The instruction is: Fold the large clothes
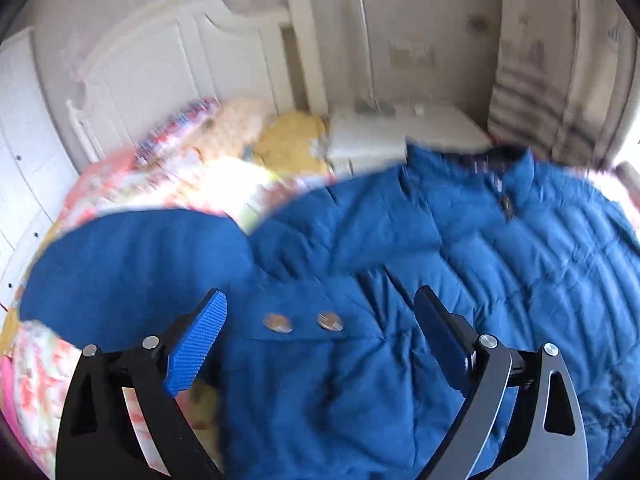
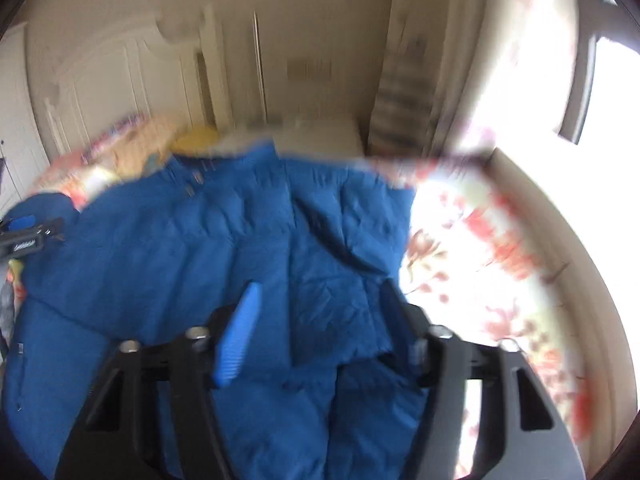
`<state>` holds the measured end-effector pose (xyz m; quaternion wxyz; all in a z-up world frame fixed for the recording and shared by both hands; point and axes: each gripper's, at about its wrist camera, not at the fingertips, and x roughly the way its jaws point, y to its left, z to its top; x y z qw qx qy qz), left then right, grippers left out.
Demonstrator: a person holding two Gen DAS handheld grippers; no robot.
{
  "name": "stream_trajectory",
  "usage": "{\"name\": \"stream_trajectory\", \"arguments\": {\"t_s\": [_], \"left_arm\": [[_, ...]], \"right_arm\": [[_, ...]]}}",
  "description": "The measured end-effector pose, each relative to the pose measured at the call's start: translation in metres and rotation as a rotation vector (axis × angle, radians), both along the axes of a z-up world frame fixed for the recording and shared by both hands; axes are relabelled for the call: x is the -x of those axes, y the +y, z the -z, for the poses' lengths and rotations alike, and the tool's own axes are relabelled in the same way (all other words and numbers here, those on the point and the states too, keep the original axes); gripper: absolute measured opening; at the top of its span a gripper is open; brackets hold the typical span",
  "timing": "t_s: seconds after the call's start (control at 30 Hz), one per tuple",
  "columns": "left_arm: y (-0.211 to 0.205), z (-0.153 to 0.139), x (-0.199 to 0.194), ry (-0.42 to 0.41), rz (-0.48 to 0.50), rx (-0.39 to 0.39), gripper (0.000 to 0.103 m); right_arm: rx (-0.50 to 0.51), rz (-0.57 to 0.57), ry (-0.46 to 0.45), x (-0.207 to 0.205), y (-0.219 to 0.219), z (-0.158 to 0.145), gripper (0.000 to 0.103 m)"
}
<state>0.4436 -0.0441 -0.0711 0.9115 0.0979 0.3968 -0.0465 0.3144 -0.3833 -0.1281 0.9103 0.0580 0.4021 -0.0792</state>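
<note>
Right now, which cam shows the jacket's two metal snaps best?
Left wrist. The two snaps sit on the blue jacket, in plain view between the open left gripper fingers, only slightly blurred. In the right wrist view I can't make them out: the jacket is motion-blurred, and the open right gripper covers the near part.

A blue quilted jacket (image 1: 460,248) lies spread front-up, collar at the far end. One sleeve (image 1: 132,264) stretches out sideways, its cuff bearing two metal snaps (image 1: 302,322). The other sleeve seems folded across the body, though blur obscures it.
</note>
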Motion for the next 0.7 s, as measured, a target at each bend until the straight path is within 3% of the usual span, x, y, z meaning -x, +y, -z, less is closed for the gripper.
{"name": "stream_trajectory", "arguments": {"t_s": [0.07, 0.1, 0.13, 0.17, 0.23, 0.33, 0.47, 0.6, 0.7], "left_arm": [[-0.002, 0.018, 0.0, 0.033, -0.002, -0.011, 0.09], [-0.002, 0.022, 0.005, 0.032, 0.014, 0.001, 0.092], [-0.002, 0.025, 0.01, 0.025, 0.03, 0.006, 0.092], [-0.001, 0.027, 0.013, 0.017, 0.039, 0.002, 0.092], [0.001, 0.029, 0.015, 0.005, 0.056, 0.006, 0.093], [0.006, 0.031, 0.014, 0.007, 0.048, 0.046, 0.094], [0.005, 0.037, 0.013, 0.018, 0.051, 0.04, 0.095], [0.006, 0.04, 0.01, 0.033, 0.054, 0.054, 0.096], [0.005, 0.042, 0.01, 0.043, 0.054, 0.042, 0.096]], "right_arm": [[0.023, 0.015, 0.11, -0.019, -0.015, 0.032, 0.041], [-0.024, 0.027, 0.094, -0.018, -0.025, 0.036, 0.041], [-0.096, 0.047, 0.088, -0.016, -0.036, 0.034, 0.041], [-0.107, 0.053, 0.095, -0.015, -0.04, 0.03, 0.041], [-0.063, 0.061, 0.101, -0.014, -0.039, 0.02, 0.041], [-0.054, 0.063, 0.039, -0.022, -0.041, -0.004, 0.044], [0.017, 0.044, 0.0, -0.068, -0.043, -0.017, 0.049], [-0.056, 0.042, 0.186, -0.122, -0.056, 0.026, 0.055], [-0.043, 0.06, 0.204, -0.127, -0.054, 0.008, 0.054]]}}
